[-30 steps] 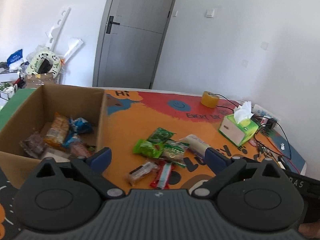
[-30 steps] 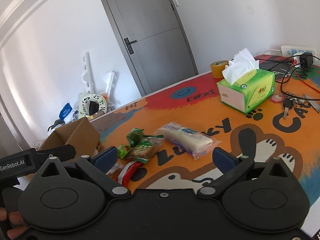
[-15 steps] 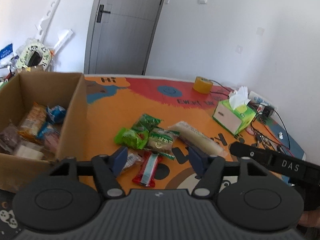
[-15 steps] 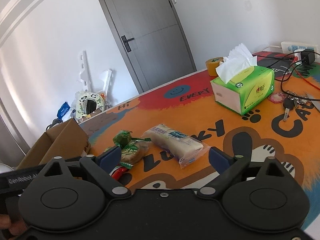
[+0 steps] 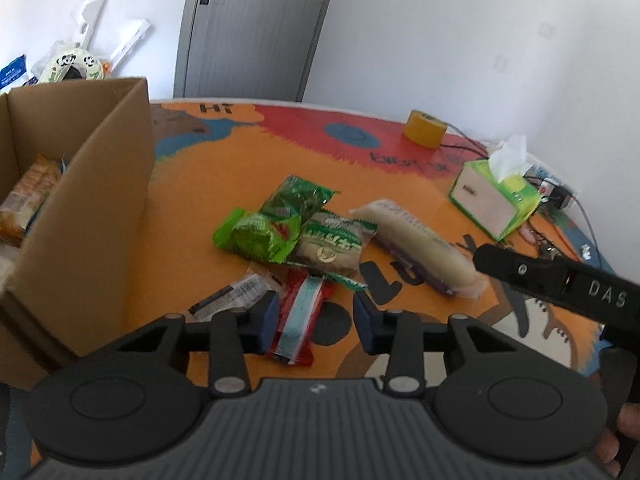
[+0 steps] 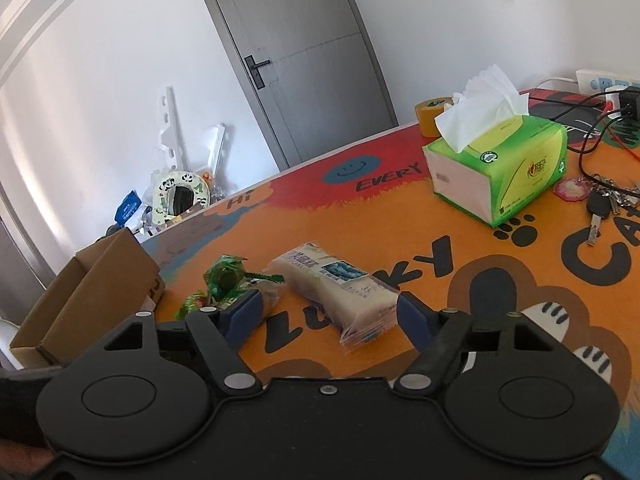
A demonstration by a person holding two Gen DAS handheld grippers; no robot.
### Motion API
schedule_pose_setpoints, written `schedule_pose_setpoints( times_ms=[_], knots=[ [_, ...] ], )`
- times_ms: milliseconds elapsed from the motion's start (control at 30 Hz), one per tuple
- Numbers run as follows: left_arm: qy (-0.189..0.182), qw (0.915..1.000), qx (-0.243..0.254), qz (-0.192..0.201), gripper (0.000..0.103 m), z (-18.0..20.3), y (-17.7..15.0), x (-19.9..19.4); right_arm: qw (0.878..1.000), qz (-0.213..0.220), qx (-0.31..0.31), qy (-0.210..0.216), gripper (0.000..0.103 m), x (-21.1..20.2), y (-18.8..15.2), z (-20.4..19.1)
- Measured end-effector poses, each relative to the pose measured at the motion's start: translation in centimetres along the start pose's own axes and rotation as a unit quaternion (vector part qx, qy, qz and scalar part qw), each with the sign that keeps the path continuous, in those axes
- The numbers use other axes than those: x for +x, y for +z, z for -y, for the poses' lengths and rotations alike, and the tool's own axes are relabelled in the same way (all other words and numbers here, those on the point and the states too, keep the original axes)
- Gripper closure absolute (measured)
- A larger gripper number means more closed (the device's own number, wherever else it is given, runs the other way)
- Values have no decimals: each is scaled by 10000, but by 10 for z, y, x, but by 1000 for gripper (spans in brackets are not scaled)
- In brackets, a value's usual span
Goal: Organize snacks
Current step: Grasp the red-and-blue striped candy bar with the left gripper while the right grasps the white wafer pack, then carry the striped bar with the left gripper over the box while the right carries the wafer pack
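1. Your left gripper (image 5: 316, 316) sits low over the red snack packet (image 5: 298, 320); its fingers have just been closing around the packet's near end, but whether they press on it you cannot tell.
2. Your right gripper (image 6: 328, 318) straddles the long white snack pack (image 6: 340, 288); its fingers have been closing yet stand clear of it, released.
3. The cardboard box (image 5: 92, 200) wall rises close on the left; open desk (image 6: 520, 320) lies to the right.
4. Compared with a second ago, both grippers are nearer the snacks.
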State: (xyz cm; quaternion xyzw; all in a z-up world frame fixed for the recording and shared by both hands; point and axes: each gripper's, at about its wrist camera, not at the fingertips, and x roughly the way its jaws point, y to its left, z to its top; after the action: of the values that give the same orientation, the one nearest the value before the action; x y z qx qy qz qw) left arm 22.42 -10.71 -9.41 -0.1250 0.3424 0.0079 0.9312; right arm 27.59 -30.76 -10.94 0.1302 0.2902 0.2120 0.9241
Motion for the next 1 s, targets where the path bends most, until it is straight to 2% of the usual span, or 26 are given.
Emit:
schedule_pose_setpoints(
  times_ms=[100, 167, 200, 600, 667, 700, 733, 867, 1000],
  knots=[
    [54, 10000, 23, -70, 70, -1, -2, 9, 10000, -19, -15, 14, 31, 8, 2, 2],
    [76, 9999, 28, -84, 82, -2, -3, 14, 10000, -37, -2, 6, 32, 14, 3, 4],
    [112, 9999, 79, -69, 84, -2, -3, 15, 10000, -48, 3, 7, 32, 17, 3, 5],
    [34, 10000, 79, -45, 84, -5, -1, 16, 9999, -94, -86, -44, 32, 41, 10, 5],
    [-27, 10000, 64, -46, 84, -6, -2, 15, 9997, -173, -49, -188, 43, 44, 6, 5],
    [-52, 10000, 58, -48, 84, -6, -2, 14, 9996, -229, 4, -145, 46, 45, 4, 7],
    [-78, 9999, 48, -49, 84, -7, -3, 13, 9995, -289, 100, -77, 55, 45, 1, 8],
    [-118, 9999, 33, -43, 84, -9, -4, 9, 9990, -388, -45, -200, 63, 41, -7, 1],
    [-159, 9998, 70, 56, 84, -6, -3, 0, 9989, -433, -28, -163, 66, 27, -16, -4]
  ],
)
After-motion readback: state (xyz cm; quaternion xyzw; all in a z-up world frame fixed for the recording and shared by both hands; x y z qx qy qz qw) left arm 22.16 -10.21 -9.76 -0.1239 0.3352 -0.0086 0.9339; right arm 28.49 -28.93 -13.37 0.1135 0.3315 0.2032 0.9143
